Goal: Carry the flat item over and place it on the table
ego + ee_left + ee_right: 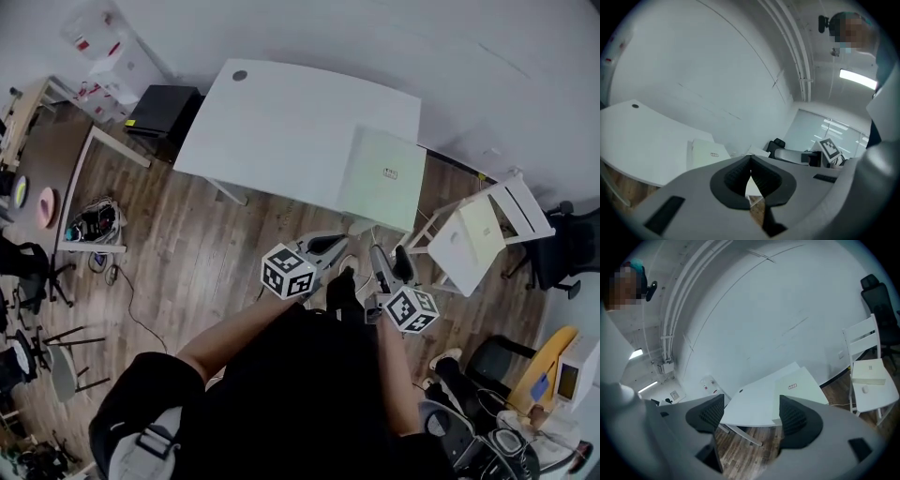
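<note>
The flat item, a pale thin box (382, 173), lies on the right end of the white table (281, 122). It also shows in the left gripper view (705, 152) and in the right gripper view (797, 385), resting flat on the tabletop (754, 401). Both grippers are held close to the person's body, short of the table's near edge. My left gripper (330, 246) is shut, its pads (740, 171) meeting with nothing between them. My right gripper (389, 262) is open and empty, and its jaws (752, 411) frame the table and the floor.
A white chair (478, 239) stands right of the table with another pale flat box (869, 371) on its seat. A black case (159, 108) sits at the table's left end. A brown table (37, 159), floor cables (94, 223) and office chairs (562, 248) stand around.
</note>
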